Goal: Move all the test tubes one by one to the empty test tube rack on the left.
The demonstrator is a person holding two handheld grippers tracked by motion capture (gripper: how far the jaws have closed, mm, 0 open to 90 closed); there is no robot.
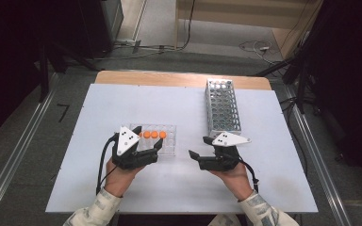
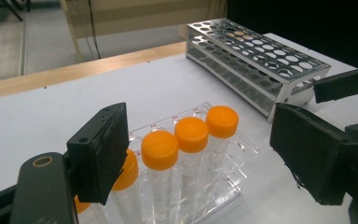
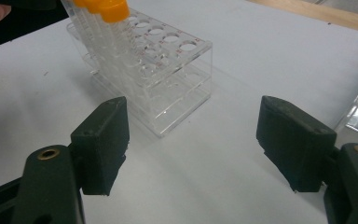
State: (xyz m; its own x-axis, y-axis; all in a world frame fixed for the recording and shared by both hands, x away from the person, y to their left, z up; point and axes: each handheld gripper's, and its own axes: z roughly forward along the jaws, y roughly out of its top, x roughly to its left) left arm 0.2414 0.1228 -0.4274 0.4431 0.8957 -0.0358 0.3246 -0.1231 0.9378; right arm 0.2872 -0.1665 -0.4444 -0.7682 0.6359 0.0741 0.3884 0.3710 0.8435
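1. From the high view, we are holding the left gripper [image 1: 156,147] released at the clear tube rack [image 1: 156,139], which is sitting left of centre on the white table [image 1: 122,103]; the right gripper [image 1: 200,147] is hovering spread open just before the metal rack [image 1: 222,107].
2. In the left gripper view, we are framing the orange-capped tubes [image 2: 192,135] between parted jaws, touching none.
3. In the right gripper view, we are facing the clear tube rack [image 3: 168,79] with jaws wide apart, gripping nothing.
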